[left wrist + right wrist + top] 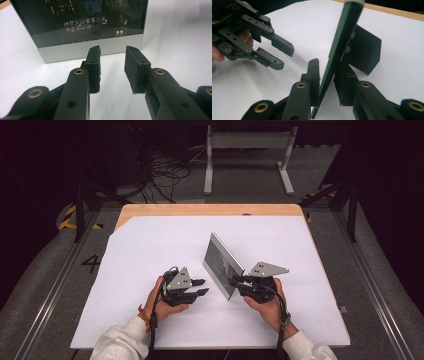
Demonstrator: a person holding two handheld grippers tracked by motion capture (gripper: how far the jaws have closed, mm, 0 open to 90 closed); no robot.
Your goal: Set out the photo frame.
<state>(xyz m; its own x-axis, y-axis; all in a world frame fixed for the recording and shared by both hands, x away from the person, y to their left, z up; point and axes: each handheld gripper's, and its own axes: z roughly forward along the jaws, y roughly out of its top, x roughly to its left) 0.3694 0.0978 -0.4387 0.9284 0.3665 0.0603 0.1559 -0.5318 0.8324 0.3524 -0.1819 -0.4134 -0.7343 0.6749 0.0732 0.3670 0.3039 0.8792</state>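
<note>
Right claw (327, 75) clamps the photo frame (342, 45), whose rear stand (364, 50) faces it; left claw (112, 65) gapes empty

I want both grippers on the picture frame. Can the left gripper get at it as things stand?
Probably yes: the left gripper is open, facing the picture frame, with bare white sheet between.

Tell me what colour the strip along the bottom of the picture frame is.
Silver-grey strip, seen best in the left gripper view.
</note>
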